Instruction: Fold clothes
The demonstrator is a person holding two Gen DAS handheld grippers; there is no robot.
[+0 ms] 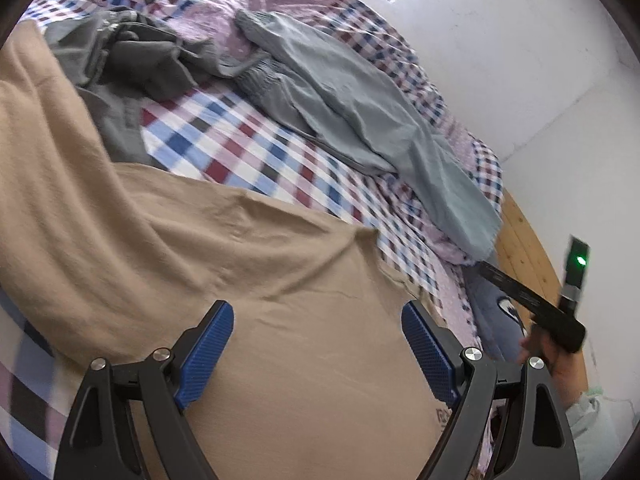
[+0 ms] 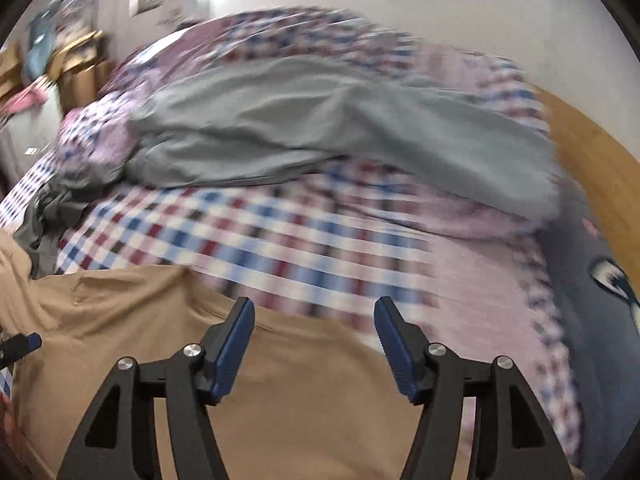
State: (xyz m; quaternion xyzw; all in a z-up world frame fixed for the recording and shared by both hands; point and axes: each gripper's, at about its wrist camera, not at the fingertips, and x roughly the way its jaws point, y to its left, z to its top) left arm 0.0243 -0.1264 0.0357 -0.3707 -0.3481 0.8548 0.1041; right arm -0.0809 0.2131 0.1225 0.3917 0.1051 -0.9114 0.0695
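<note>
With both the left gripper [image 1: 316, 344] and right gripper [image 2: 314, 340] wide open over the tan shirt [image 1: 240, 248], nothing is gripped; next probably pinch its far edge, though the right view is blurred.

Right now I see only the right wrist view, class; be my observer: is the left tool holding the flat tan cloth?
Observer: No, the left tool is open over the flat tan cloth, gripping nothing.
Operator: Does the grey-green garment show a waistband?
Observer: Yes, a gathered elastic waistband, beside the crumpled dark grey garment.
Operator: Anything lit near the right tool?
Observer: A green light glows above the hand holding it.
</note>
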